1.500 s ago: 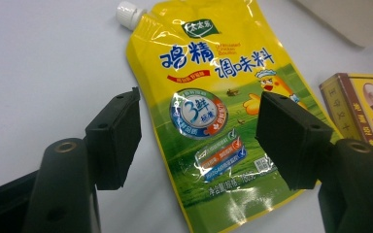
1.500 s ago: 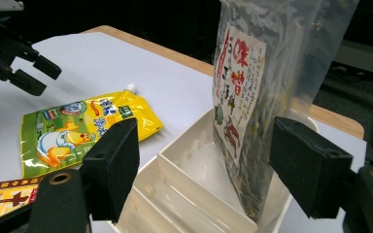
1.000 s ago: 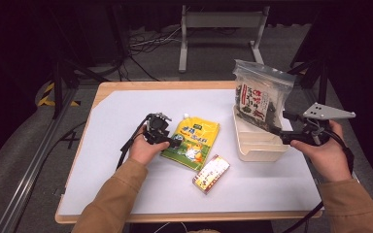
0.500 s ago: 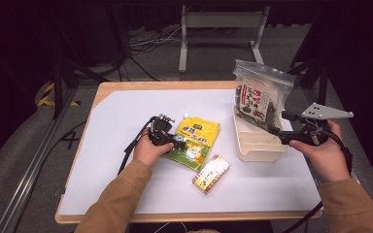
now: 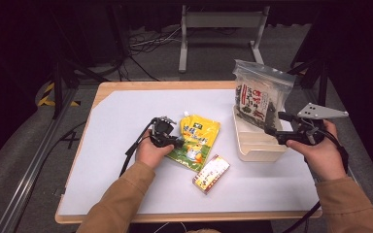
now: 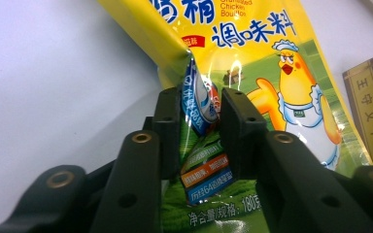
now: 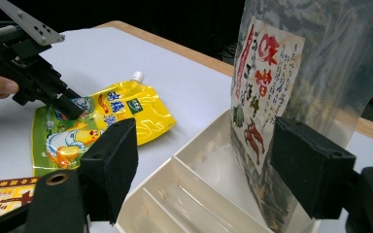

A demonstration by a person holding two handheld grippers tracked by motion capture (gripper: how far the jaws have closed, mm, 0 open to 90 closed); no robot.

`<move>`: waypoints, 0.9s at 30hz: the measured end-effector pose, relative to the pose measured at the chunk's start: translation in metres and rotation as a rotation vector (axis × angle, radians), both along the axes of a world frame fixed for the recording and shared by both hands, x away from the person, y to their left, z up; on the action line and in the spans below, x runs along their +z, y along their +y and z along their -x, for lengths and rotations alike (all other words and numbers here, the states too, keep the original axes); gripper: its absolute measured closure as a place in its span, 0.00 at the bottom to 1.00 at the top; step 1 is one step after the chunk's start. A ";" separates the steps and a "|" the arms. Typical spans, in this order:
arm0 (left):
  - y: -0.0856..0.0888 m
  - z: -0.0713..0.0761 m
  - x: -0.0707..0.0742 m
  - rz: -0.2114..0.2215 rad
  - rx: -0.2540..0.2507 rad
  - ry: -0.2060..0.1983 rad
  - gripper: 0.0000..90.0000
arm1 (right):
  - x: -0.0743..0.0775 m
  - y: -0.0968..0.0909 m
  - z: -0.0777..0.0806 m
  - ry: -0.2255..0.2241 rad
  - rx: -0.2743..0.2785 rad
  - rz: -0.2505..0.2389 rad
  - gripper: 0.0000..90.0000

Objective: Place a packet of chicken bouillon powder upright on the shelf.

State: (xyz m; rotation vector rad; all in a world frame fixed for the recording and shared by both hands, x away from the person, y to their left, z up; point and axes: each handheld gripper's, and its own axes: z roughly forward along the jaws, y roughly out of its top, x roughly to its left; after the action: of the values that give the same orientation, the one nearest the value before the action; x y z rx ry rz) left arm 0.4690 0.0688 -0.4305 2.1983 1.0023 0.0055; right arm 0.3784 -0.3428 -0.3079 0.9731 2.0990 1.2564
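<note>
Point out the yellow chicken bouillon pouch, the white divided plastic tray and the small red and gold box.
yellow chicken bouillon pouch (image 5: 201,136), high view, printed front.
white divided plastic tray (image 5: 252,149), high view, front wall.
small red and gold box (image 5: 211,173), high view, top face.

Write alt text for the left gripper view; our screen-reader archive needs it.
The left tongs pinch a raised fold at the edge of a yellow seasoning pouch printed with a cartoon chicken, lying on a white table. A red and gold box shows at the right edge.

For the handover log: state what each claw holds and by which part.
Left claw has just closed, pinching the yellow seasoning pouch by its side edge. Right claw stands open, holding nothing.
</note>
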 end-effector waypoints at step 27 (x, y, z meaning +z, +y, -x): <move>0.021 0.031 0.060 0.128 -0.027 -0.231 0.94 | 0.003 0.021 -0.006 0.033 0.060 -0.025 0.37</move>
State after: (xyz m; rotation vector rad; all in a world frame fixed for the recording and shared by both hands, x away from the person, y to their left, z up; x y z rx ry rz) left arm 0.4383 0.0899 -0.3707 2.0401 0.8219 0.1740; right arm 0.3840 -0.3215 -0.3051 0.9544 2.1567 1.3076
